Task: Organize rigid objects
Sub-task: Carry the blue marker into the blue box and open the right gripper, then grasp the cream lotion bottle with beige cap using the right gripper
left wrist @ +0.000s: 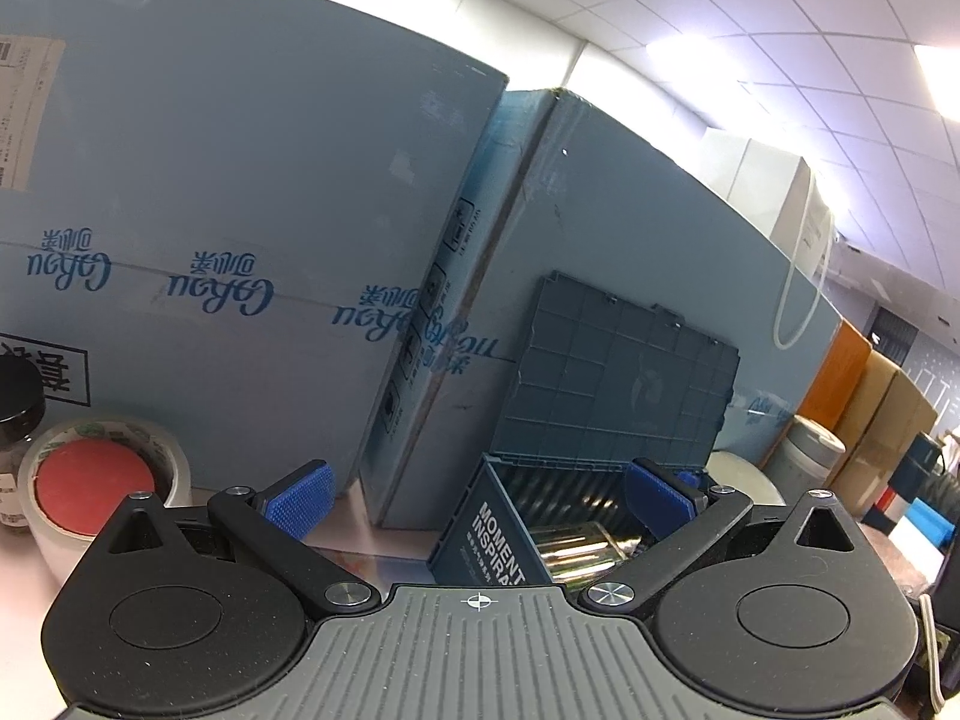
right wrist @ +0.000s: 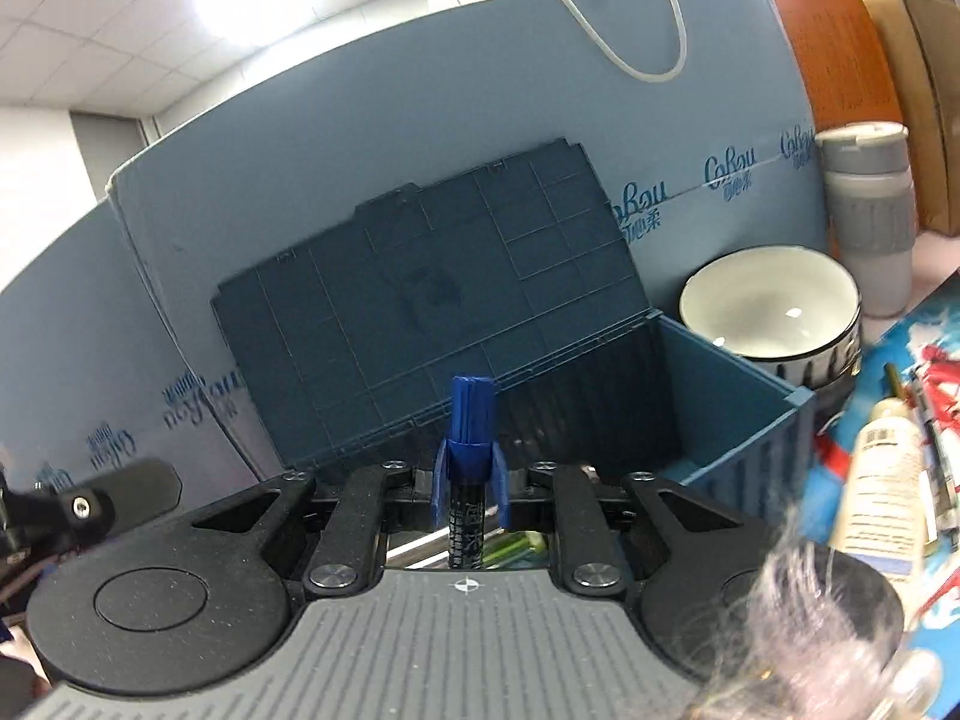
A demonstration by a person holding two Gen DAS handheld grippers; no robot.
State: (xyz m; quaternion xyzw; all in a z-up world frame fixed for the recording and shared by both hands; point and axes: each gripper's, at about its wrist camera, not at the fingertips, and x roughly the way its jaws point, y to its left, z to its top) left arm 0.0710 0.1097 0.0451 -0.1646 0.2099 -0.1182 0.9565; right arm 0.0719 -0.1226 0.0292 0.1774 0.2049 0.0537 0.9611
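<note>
**Trainee:** Right wrist view first. What am I holding, and where is it?

**Operator:** My right gripper (right wrist: 470,495) is clenched on one blue-capped marker (right wrist: 468,468), upright between the pads, above the front edge of the open dark-blue storage box (right wrist: 708,384). The box lid (right wrist: 432,300) leans back against the pale-blue cartons (right wrist: 360,120).

**Trainee:** And the left?

**Operator:** In the left wrist view my left gripper (left wrist: 480,495) stands released, pads wide apart and grasping nothing, just short of the same box, with metallic items (left wrist: 576,546) lying inside.

**Trainee:** What could go wrong?

**Operator:** I judge three risks. The marker is pinched near its cap, so a slack grip could let it slide or tip before it clears the box wall. Letting go too early could drop it in front of the box. A bump on the lid could swing it shut.

**Trainee:** The count?

**Operator:** One marker, one box, two grippers. Beside the box: one white bowl (right wrist: 771,306), one grey flask (right wrist: 870,210), one cream tube (right wrist: 882,480). Left view adds one tape roll (left wrist: 102,480) and one dark-lidded jar (left wrist: 18,414).
</note>
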